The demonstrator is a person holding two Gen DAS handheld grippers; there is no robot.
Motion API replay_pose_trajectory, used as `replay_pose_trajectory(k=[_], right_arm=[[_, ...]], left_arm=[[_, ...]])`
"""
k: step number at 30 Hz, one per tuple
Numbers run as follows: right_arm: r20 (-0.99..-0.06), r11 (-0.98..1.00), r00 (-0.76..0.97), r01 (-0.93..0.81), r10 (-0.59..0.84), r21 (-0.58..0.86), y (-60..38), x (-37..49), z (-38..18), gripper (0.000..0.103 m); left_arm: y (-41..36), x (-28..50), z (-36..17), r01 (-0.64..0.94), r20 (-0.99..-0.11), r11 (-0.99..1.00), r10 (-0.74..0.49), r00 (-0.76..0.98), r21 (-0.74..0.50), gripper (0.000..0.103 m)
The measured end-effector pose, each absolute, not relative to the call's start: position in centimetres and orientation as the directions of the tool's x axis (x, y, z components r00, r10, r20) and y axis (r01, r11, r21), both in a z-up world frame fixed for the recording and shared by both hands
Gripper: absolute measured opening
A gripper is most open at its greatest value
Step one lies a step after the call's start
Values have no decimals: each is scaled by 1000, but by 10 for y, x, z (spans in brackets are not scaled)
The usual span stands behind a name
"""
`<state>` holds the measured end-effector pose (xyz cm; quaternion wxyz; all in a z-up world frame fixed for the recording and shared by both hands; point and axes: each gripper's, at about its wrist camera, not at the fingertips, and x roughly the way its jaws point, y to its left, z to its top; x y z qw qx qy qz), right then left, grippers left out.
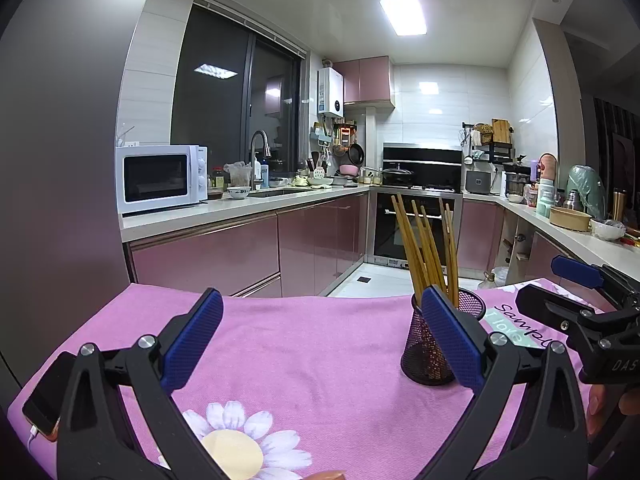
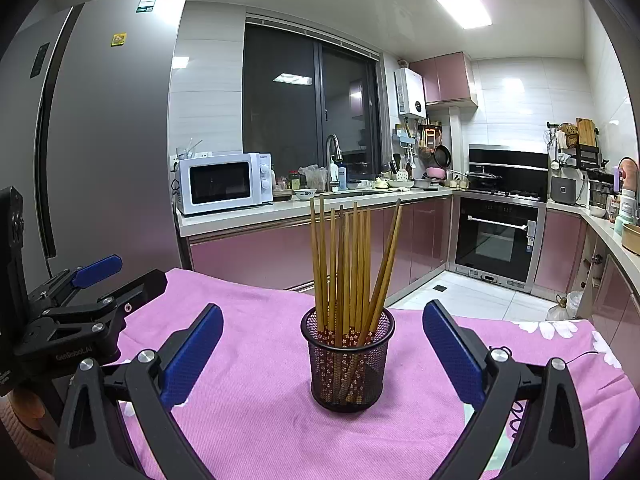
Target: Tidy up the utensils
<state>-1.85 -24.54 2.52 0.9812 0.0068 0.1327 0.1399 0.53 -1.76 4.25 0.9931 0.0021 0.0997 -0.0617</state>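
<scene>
A black mesh holder stands upright on the pink cloth, filled with several wooden chopsticks. My right gripper is open and empty, its blue pads on either side of the holder, a little in front of it. In the left wrist view the holder and chopsticks sit at the right, partly behind the right blue pad. My left gripper is open and empty over bare cloth. Each gripper shows in the other's view: the right one and the left one.
The pink flowered cloth covers the table. A phone with a cable lies at its left edge. A grey fridge stands at the left. Kitchen counters with a microwave, sink and oven lie beyond the table's far edge.
</scene>
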Motion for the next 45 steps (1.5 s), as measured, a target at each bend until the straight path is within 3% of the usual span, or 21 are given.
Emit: replay_pose_trajectory(k=[45], right_arm=[[-248, 966, 933, -252, 260, 64, -234, -20, 22, 96]], left_arm=[[-18, 4, 43, 117, -192, 993, -117, 974, -12, 98]])
